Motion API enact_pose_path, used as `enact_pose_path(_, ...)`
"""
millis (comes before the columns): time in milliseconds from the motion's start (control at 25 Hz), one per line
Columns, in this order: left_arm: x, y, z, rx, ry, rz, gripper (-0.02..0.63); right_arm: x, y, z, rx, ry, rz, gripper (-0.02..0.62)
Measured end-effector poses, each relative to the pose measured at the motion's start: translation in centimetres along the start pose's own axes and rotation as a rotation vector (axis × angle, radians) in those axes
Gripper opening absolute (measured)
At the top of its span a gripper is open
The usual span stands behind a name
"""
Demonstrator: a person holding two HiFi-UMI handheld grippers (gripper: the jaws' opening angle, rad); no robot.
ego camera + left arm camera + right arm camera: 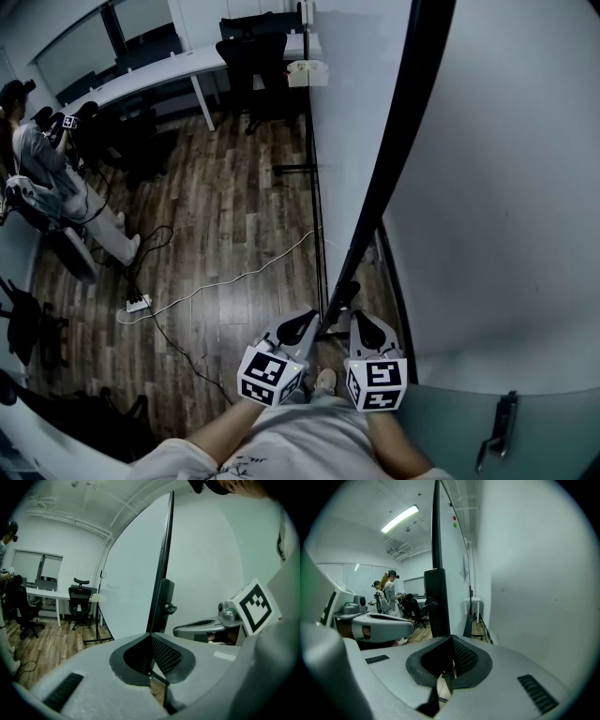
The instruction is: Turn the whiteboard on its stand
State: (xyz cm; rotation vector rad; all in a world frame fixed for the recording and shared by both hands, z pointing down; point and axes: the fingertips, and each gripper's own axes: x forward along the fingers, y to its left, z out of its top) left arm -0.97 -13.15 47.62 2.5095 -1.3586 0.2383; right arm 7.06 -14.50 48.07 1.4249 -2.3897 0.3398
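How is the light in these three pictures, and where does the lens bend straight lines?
Head view: dim, bluish, and the black edge of the whiteboard bows slightly. Left gripper view: a black round border, and its outline bends into an arc. Right gripper view: the ceiling lamp is blown out white.

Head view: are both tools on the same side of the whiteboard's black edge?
No, the left tool sits left of the whiteboard's black edge and the right tool right of it.

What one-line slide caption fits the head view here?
Head view: left gripper and right gripper, both shut, side by side at the black edge of the whiteboard, above a wood floor.
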Motion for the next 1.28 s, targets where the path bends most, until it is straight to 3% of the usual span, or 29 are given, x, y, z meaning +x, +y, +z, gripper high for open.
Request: enact_pose_path(1280, -0.86, 0.16, 0.63, -0.009, -0.021, 0.007, 0.011, -0.13, 0.14, 0.31, -0.044, -0.006, 0.02, 0.006)
